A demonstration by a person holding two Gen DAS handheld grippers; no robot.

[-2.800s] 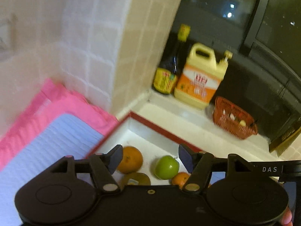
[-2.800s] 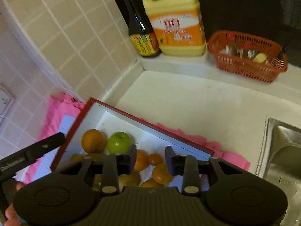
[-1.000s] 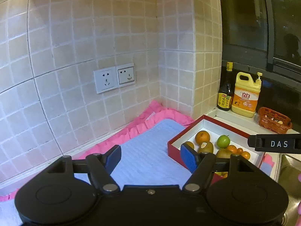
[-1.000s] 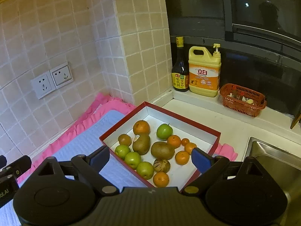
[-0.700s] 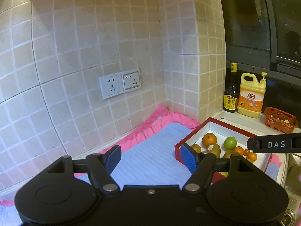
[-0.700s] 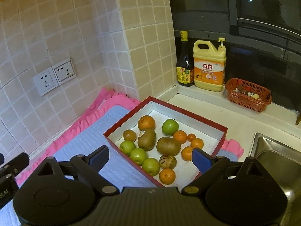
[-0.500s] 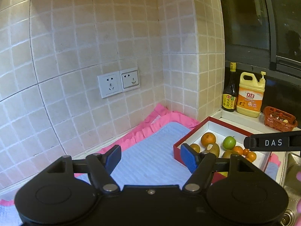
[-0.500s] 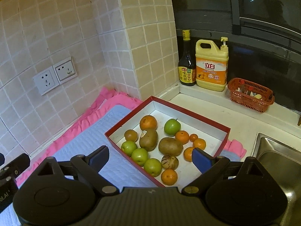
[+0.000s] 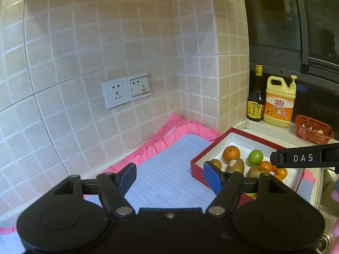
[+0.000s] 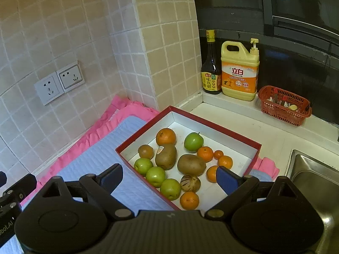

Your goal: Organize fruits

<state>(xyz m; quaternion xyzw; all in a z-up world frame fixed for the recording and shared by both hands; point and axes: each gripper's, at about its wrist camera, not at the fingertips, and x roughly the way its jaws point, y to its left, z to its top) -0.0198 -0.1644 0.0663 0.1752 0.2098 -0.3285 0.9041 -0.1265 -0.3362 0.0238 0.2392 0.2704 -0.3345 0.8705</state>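
Hovering well above the counter, the left gripper (image 9: 169, 176) and right gripper (image 10: 168, 178) hold nothing, jaws spread wide (seemingly a surveying stance); the fruits (image 10: 180, 160) lie loose in the red box (image 10: 211, 124), walls containing them.

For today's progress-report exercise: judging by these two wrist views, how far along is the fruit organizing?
Done: nothing visibly sorted. Oranges, green apples and brown kiwis lie mixed in the red-rimmed white box.
In hand: nothing. The left gripper and the right gripper are both open and empty, held above the blue quilted mat and the box.
Left: essentially all the sorting, starting with a first pick, perhaps the nearest small orange.
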